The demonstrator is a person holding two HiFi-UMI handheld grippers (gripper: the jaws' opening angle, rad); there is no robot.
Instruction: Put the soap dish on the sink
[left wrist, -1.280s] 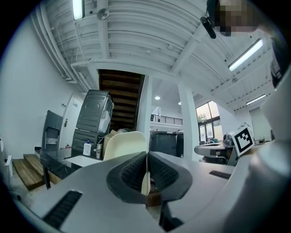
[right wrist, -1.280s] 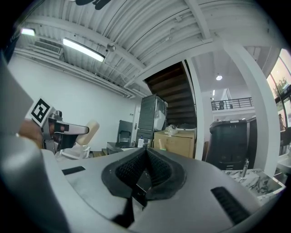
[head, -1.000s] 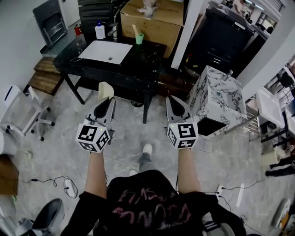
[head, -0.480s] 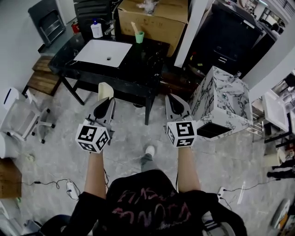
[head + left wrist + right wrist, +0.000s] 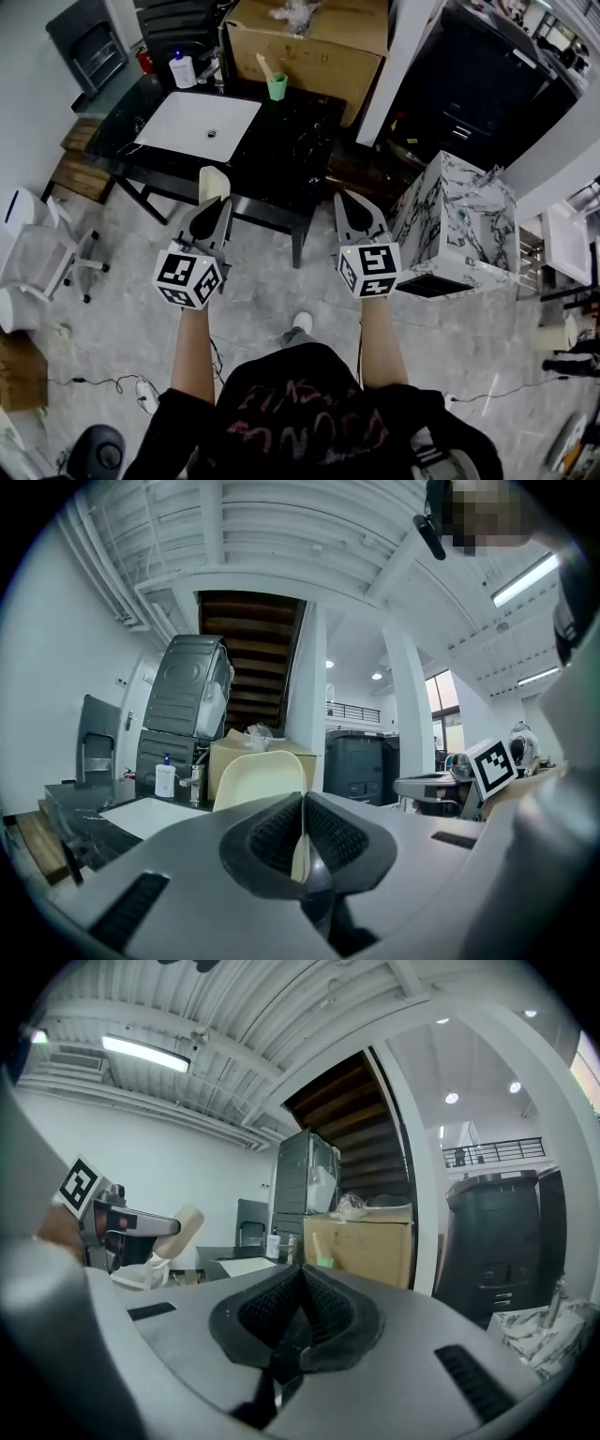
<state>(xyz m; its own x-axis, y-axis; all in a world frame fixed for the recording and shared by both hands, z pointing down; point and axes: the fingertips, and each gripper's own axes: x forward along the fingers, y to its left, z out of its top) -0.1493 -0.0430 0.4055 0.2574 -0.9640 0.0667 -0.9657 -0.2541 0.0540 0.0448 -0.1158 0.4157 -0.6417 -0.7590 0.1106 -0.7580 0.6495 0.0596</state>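
A cream soap dish (image 5: pixel 214 182) (image 5: pixel 260 778) is pinched on edge in my left gripper (image 5: pixel 216 208) (image 5: pixel 302 803), which is shut on it. The dish sticks up past the jaw tips and also shows in the right gripper view as the cream soap dish (image 5: pixel 180 1225). My right gripper (image 5: pixel 354 210) (image 5: pixel 298 1276) is shut with nothing in it. Ahead stands a black table (image 5: pixel 291 127) with a white sink basin (image 5: pixel 197 126) set into it. Both grippers hang in the air short of the table's near edge.
A soap pump bottle (image 5: pixel 180 68) and a green cup (image 5: pixel 277 85) stand at the back of the table, before a cardboard box (image 5: pixel 309 42). A marble-patterned cabinet (image 5: pixel 459 225) stands at the right, a white chair (image 5: pixel 37 248) at the left. Cables lie on the floor.
The table and sink have slid down and nearer in the head view as the person walks forward. Both grippers keep their pose, the left one holding the dish throughout.
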